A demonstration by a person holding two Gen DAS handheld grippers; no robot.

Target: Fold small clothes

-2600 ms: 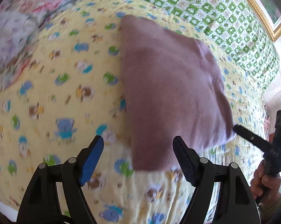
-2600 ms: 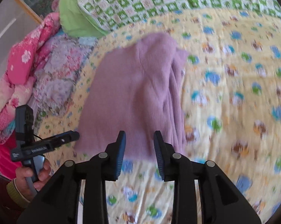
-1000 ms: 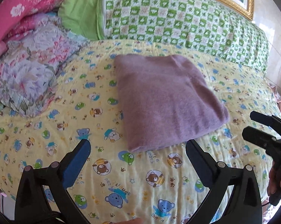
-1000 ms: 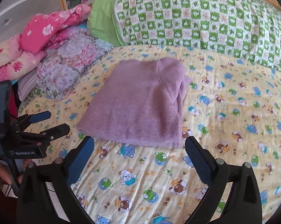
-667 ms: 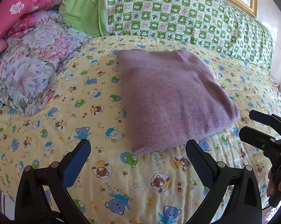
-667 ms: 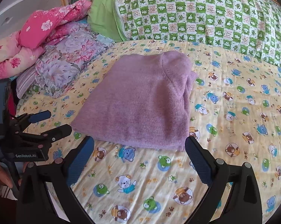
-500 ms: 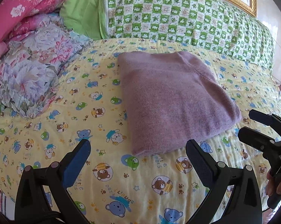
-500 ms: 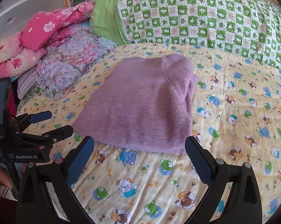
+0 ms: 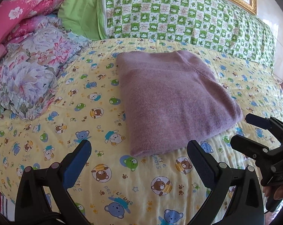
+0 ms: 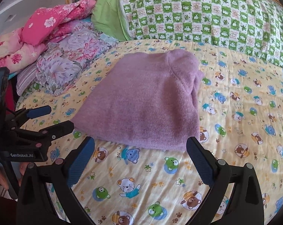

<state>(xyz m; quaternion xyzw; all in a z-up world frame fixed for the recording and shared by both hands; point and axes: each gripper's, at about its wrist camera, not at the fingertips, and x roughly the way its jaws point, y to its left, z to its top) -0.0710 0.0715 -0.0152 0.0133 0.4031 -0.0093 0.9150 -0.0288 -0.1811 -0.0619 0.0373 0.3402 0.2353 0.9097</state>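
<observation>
The yellow bear-print bedsheet (image 9: 160, 187) is offering bare room near its front edge. The purple sweater (image 9: 171, 101) is lying folded mid-bed, apparently finished. Left gripper (image 9: 139, 161) and right gripper (image 10: 140, 155) are hovering just short of its near hem, jaws spread wide, gripping nothing.

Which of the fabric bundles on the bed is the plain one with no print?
The purple knit garment, folded mid-bed. The floral bundle and pink flowered quilt beside it are both patterned.
</observation>
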